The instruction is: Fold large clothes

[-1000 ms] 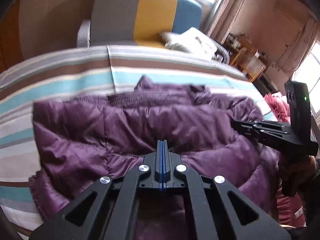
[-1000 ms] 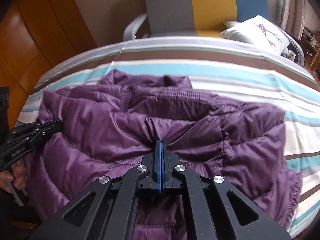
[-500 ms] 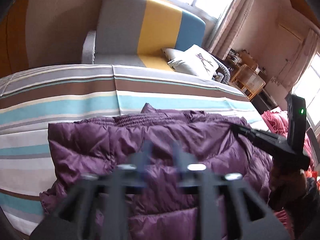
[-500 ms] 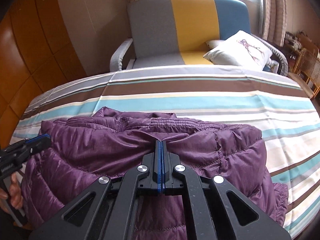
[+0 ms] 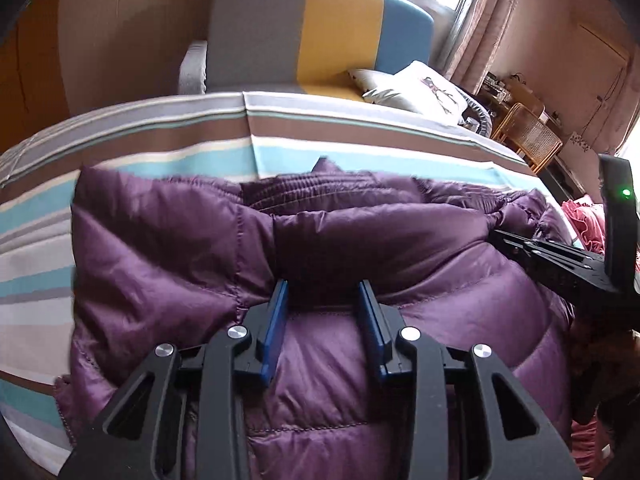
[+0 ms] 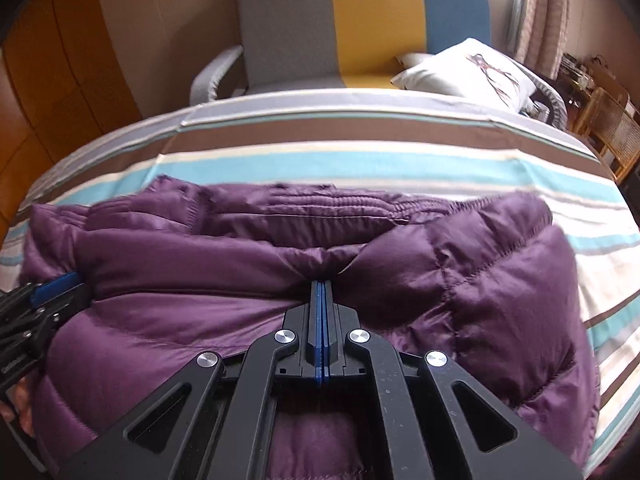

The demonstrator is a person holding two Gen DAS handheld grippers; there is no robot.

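A purple quilted down jacket point(image 5: 168, 264) lies folded over on a striped bed point(image 5: 200, 148); it also fills the right wrist view point(image 6: 500, 280). My left gripper point(image 5: 323, 292) is open, its blue pads on either side of the folded edge without pinching it. It also shows at the left edge of the right wrist view point(image 6: 56, 284). My right gripper point(image 6: 321, 284) is shut on the jacket's folded edge, the fabric puckered at the tips. It shows from the side in the left wrist view point(image 5: 500, 236).
A grey, yellow and blue armchair point(image 6: 360, 20) stands behind the bed with a white cushion point(image 6: 468, 68) on it. A wicker chair point(image 5: 528, 136) and pink clothes point(image 5: 588, 224) are at the right. Wooden panelling point(image 6: 48, 92) is at the left.
My left gripper has opened and let go of the jacket's edge. The fold has been laid forward onto the jacket. My right gripper stays shut on the edge.
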